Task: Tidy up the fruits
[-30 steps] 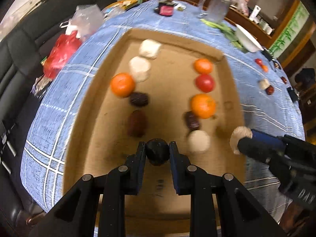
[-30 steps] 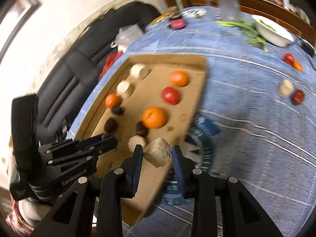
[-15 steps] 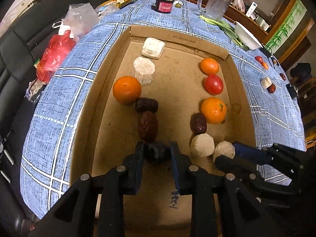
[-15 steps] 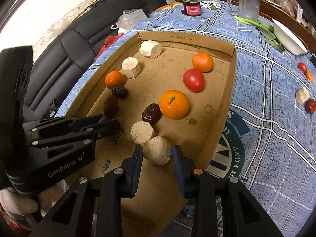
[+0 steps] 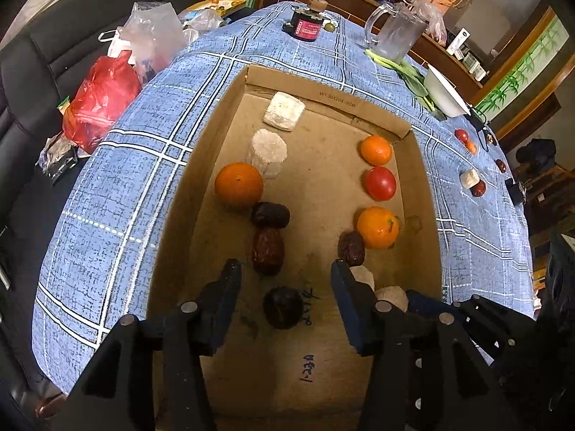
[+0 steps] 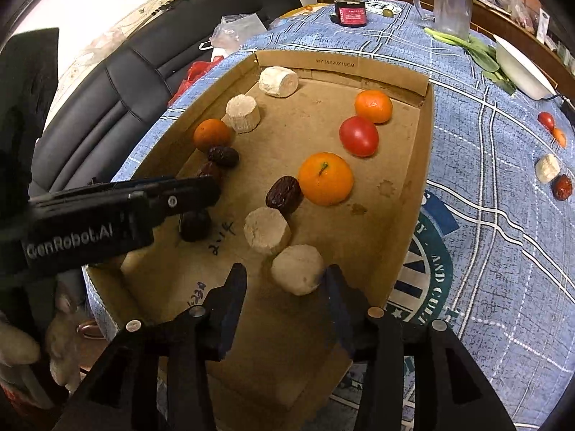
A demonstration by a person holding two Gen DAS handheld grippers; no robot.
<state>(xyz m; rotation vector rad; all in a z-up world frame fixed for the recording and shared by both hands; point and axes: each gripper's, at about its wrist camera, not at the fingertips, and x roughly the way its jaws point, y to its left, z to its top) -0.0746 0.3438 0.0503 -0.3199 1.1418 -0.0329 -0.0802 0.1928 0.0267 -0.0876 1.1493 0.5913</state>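
Blue checked cloth [image 5: 118, 194] carries my cardboard box [image 5: 215, 122]; through the left wrist view my left gripper [image 5: 285, 280] is opening, jaws clear of the dark date [image 5: 283, 307] now lying at the near end of the left row, below two dates, an orange [image 5: 239, 184] and two pale chunks. From the right wrist view my right gripper [image 6: 284, 282] is opening too, the pale chunk [image 6: 297, 268] between its jaws resting on the box floor, closing the right row; I judge both pieces placed to lengthen two neat lines.
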